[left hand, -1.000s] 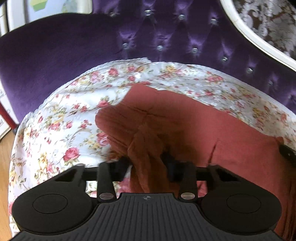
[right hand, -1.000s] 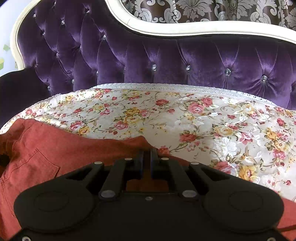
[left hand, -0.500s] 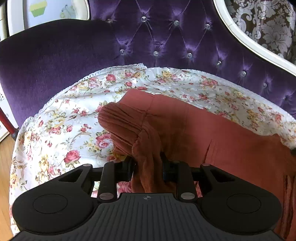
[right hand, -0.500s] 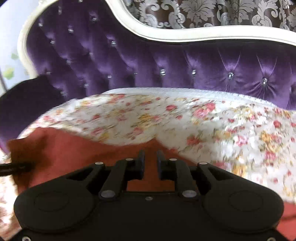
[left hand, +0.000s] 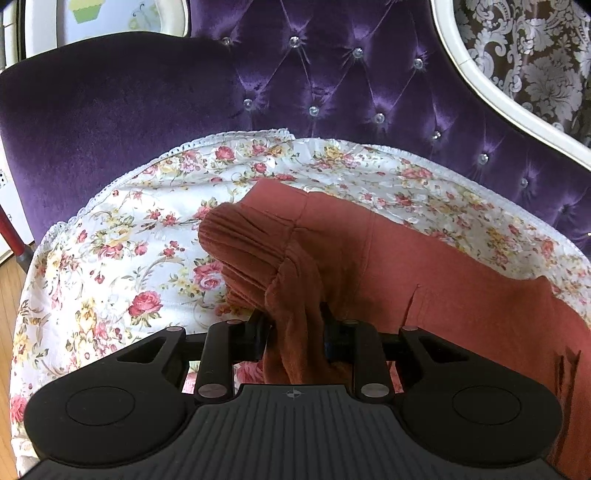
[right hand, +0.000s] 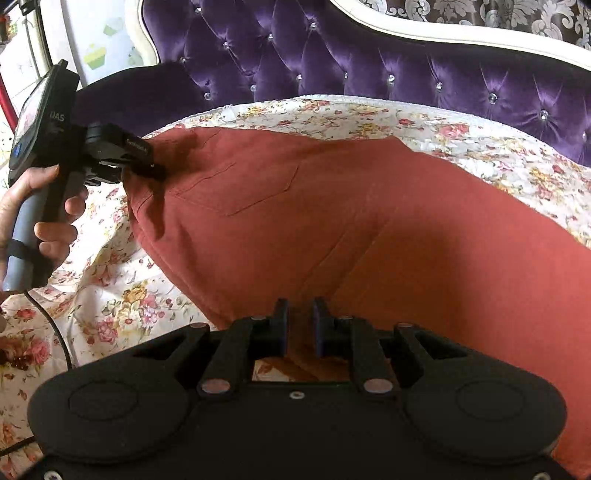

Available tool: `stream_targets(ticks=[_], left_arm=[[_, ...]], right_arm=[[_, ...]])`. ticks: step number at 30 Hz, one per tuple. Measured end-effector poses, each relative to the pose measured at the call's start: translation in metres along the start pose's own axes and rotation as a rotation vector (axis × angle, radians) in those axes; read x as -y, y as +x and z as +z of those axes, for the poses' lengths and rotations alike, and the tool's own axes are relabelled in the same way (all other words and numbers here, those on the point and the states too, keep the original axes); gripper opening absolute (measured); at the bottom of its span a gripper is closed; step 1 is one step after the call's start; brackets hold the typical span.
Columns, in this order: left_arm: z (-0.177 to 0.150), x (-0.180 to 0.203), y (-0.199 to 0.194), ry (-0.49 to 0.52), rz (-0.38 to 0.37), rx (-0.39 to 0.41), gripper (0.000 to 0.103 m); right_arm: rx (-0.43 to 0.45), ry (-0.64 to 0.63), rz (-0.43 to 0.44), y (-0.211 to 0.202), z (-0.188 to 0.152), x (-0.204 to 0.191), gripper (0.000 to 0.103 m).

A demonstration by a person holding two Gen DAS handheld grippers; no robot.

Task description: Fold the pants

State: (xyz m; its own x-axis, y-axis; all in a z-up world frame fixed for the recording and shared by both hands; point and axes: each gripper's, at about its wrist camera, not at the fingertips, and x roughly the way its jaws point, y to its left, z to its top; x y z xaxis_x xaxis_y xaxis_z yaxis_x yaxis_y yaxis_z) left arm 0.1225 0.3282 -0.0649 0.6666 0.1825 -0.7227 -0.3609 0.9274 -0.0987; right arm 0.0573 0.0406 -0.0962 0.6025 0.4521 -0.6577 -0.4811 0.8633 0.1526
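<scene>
Rust-red pants lie spread on the floral sheet, with a back pocket facing up. My left gripper is shut on the bunched elastic waistband of the pants and holds it lifted. It also shows in the right wrist view, held by a hand at the left. My right gripper stands over the pants' near edge, fingers a narrow gap apart, cloth showing between and under them.
The floral sheet covers the seat of a purple tufted sofa with a white frame. A purple armrest rises at the left. Wood floor shows at the far left.
My right gripper has swung left and pulled back, so the whole pants and my left gripper come into view. Its fingers have parted slightly. My left gripper keeps its hold on the waistband.
</scene>
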Motion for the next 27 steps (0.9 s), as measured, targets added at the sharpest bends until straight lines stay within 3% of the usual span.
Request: stream_targets(ticks=[6, 11, 14, 20, 23, 27], left_arm=[[0.005, 0.004, -0.019, -0.014, -0.007, 0.046, 0.023], [0.014, 0.038, -0.063, 0.118, 0.067, 0.122, 0.023], [0.018, 0.072, -0.098, 0.218, 0.097, 0.191, 0.023], [0.008, 0.159, -0.164, 0.454, 0.091, 0.312, 0.022], [-0.011, 0.208, -0.184, 0.578, 0.052, 0.351, 0.022], [-0.05, 0.272, -0.188, 0.729, -0.028, 0.345, 0.022]], right_arm=[[0.029, 0.068, 0.073, -0.004, -0.006, 0.013, 0.025], [0.107, 0.152, 0.092, -0.041, -0.016, 0.032, 0.025], [0.124, 0.218, 0.076, -0.063, -0.023, 0.05, 0.025], [0.135, 0.334, -0.006, -0.1, -0.047, 0.093, 0.026], [0.15, 0.363, -0.064, -0.115, -0.057, 0.11, 0.026], [0.181, 0.42, -0.106, -0.133, -0.068, 0.135, 0.026]])
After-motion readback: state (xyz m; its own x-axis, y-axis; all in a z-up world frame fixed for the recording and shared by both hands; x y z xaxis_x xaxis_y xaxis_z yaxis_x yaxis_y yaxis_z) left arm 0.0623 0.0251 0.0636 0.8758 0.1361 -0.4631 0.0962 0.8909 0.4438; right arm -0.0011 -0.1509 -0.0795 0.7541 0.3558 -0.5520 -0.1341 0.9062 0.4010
